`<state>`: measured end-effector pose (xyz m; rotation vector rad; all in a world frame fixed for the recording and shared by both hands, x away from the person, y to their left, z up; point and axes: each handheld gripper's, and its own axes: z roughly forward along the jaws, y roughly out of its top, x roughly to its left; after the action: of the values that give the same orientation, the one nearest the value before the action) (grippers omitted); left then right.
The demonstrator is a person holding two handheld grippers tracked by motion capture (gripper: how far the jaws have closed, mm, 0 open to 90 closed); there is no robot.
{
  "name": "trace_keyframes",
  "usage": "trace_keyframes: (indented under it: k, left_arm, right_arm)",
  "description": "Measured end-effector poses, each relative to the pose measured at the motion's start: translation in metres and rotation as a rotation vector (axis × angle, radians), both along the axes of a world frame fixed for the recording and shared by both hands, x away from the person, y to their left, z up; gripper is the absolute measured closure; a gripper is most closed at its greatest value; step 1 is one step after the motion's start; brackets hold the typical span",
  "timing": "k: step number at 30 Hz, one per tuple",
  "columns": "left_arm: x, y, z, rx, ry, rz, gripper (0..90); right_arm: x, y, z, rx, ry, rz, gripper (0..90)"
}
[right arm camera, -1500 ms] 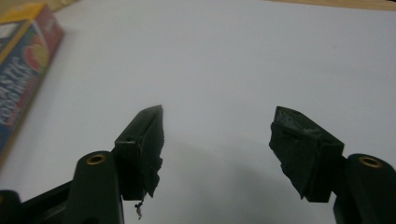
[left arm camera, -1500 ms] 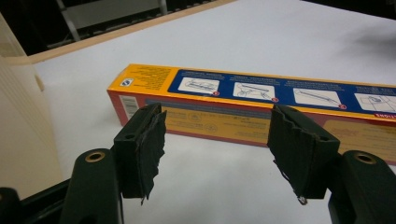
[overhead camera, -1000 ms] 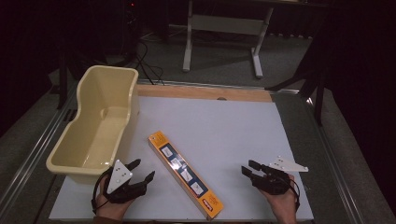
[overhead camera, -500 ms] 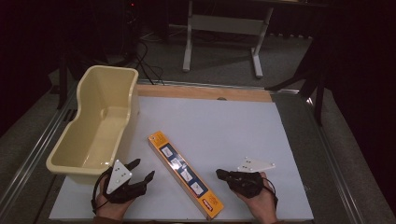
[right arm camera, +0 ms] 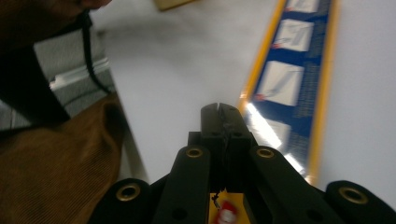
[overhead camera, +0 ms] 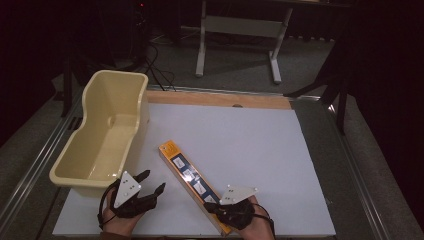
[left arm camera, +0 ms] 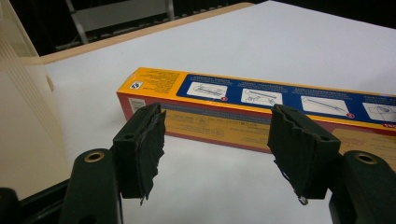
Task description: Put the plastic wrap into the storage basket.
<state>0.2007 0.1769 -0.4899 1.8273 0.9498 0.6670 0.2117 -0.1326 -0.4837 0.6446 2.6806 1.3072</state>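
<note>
A long orange and blue box [overhead camera: 190, 175] lies diagonally on the white table top [overhead camera: 240, 135]. My right gripper [overhead camera: 212, 206] sits over the box's near end with its jaws pressed together and nothing between them. In the right gripper view the shut tips [right arm camera: 219, 109] hover just above the box [right arm camera: 289, 79]. My left gripper [overhead camera: 153, 181] rests on the table left of the box, open and empty. In the left gripper view the box [left arm camera: 280, 93] lies a short way beyond the open gripper [left arm camera: 217, 135].
A cream plastic tub [overhead camera: 116, 75] stands empty along the table's left edge, close to the left gripper; its wall [left arm camera: 23, 116] shows beside the jaws. A brown sleeve [right arm camera: 56, 177] shows at the table's near edge. A wooden strip [overhead camera: 220, 99] borders the far side.
My right gripper has slid left across the table to the box's near end, and its jaws have come together. The left gripper and the box have stayed put.
</note>
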Motion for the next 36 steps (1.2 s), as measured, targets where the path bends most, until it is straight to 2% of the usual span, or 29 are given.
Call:
trace_keyframes:
  k: [1, 2, 3, 5, 7, 10, 12, 17, 19, 24, 26, 28, 29, 31, 33, 36]
  left_arm:
    - [0.000, 0.000, 0.000, 0.001, 0.000, -0.001, 35.7]
    - [0.000, 0.000, 0.000, 0.000, 0.000, -0.001, 35.7]
    - [0.000, 0.000, 0.000, 0.000, 0.000, 0.000, 35.7]
    - [0.000, 0.000, 0.000, -0.001, -0.001, -0.001, 35.7]
    - [0.000, 0.000, 0.000, -0.002, -0.001, -0.001, 35.7]
    - [0.000, 0.001, 0.000, -0.001, -0.002, 0.000, 35.7]
    - [0.000, 0.001, 0.000, -0.001, -0.002, 0.000, 35.8]
    - [-0.001, 0.001, 0.000, -0.002, -0.001, 0.000, 35.7]
    - [0.000, 0.000, 0.000, -0.002, -0.002, 0.002, 35.7]
    - [0.000, 0.000, 0.000, -0.001, -0.001, 0.003, 35.7]
    - [0.000, 0.000, 0.000, 0.000, -0.001, 0.003, 35.7]
    - [0.000, 0.000, 0.000, -0.001, -0.001, 0.003, 35.7]
    - [0.000, 0.000, 0.000, -0.001, 0.000, 0.003, 35.8]
    - [0.000, 0.000, 0.000, -0.001, 0.001, 0.002, 35.7]
    - [0.000, 0.000, 0.000, -0.002, 0.001, 0.002, 35.7]
    - [0.000, 0.000, 0.000, -0.002, 0.001, 0.003, 35.7]
  right_arm:
    - [-0.002, 0.003, -0.001, -0.011, -0.001, 0.010, 89.4]
    - [-0.006, 0.010, -0.003, -0.042, -0.006, 0.037, 89.4]
    - [-0.006, 0.010, -0.003, -0.042, -0.006, 0.037, 89.4]
    - [-0.009, 0.016, -0.007, -0.105, -0.025, 0.050, 89.5]
    - [-0.010, 0.019, -0.010, -0.169, -0.040, 0.042, 89.7]
    - [-0.011, 0.019, -0.011, -0.179, -0.032, 0.040, 89.8]
    - [-0.010, 0.016, -0.009, -0.241, -0.077, 0.021, 89.8]
    - [-0.003, 0.003, -0.008, -0.249, -0.073, -0.020, 89.8]
    - [0.005, -0.011, -0.007, -0.277, -0.080, -0.070, 89.7]
    - [0.021, -0.036, -0.007, -0.266, -0.050, -0.140, 88.2]
    - [0.023, -0.041, -0.005, -0.217, -0.007, -0.108, 74.4]
    - [0.022, -0.045, 0.000, -0.153, -0.015, -0.072, 63.0]
    - [0.022, -0.046, 0.003, -0.139, -0.039, -0.075, 56.6]
    - [0.024, -0.051, 0.008, -0.123, -0.083, -0.119, 44.9]
    - [0.032, -0.057, 0.009, -0.118, -0.089, -0.155, 36.5]
    - [0.044, -0.061, 0.003, -0.160, -0.086, -0.179, 27.4]
